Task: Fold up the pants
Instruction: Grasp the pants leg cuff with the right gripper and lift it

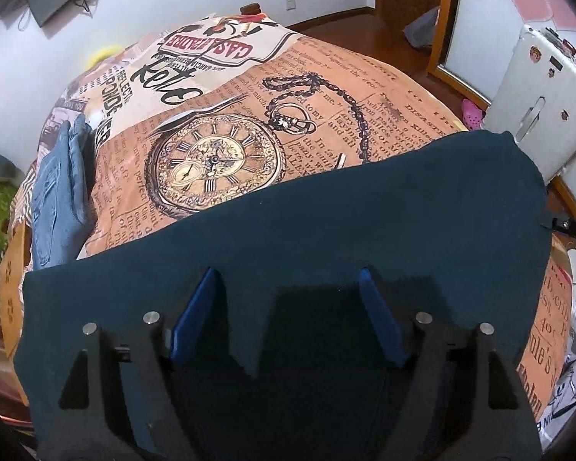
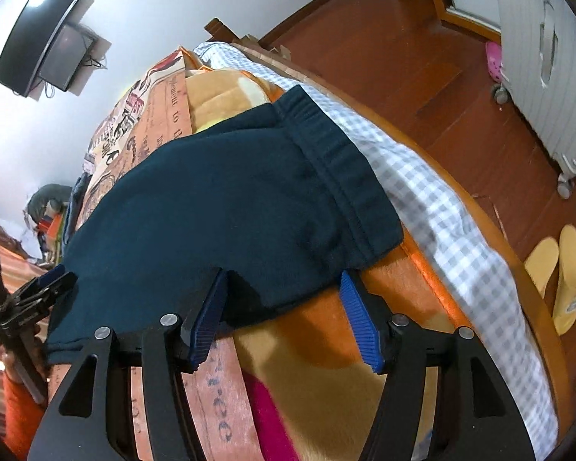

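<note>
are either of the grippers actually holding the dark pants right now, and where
Neither. The left gripper and right gripper stand open over the dark pants; no fingers pinch the cloth.

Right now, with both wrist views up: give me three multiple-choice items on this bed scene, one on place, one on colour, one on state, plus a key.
1. Where do the dark pants lie?
A. on the wooden floor
B. on the bed's printed cover
C. on the white suitcase

2. What colour is the pair of slippers on the floor?
A. yellow
B. black
C. green

3. How does the right tool stand?
A. shut on the waistband
B. shut on nothing
C. open, pads apart at the pants' near edge

Key:
1 B, the left wrist view shows the pants spread over the pocket-watch print.
2 A, both slippers beside the bed frame are pale yellow.
3 C, a wide gap shows between the blue pads, and neither presses on cloth.
</note>
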